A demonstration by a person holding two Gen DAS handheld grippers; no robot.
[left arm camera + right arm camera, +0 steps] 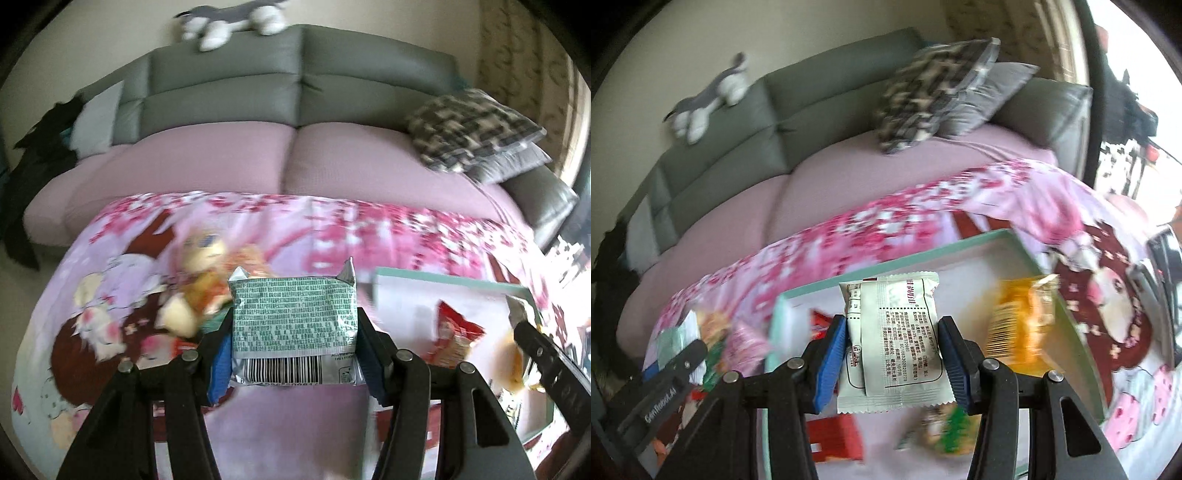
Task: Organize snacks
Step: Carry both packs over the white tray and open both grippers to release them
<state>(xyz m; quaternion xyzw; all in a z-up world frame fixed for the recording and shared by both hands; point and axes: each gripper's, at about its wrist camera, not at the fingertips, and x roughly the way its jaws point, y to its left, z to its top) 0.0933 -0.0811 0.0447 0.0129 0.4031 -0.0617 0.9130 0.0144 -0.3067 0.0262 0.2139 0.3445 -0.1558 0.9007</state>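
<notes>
My left gripper [293, 347] is shut on a green and silver snack packet [293, 325], held above the floral cloth. My right gripper [892, 354] is shut on a white snack packet [892, 343], held over the teal-rimmed white box [905, 258]. In the box lie a red packet [456, 338], an orange packet [1021, 321], a red box [834, 439] and a green-patterned snack [951, 432]. Loose snacks [207, 291] lie on the cloth left of the box. The right gripper also shows at the right edge of the left wrist view [532, 332].
The table is covered by a pink floral cartoon cloth [110, 295]. Behind it stands a grey sofa with a pink cover [288, 162], patterned cushions [472, 129] and a plush toy [232, 18] on its back.
</notes>
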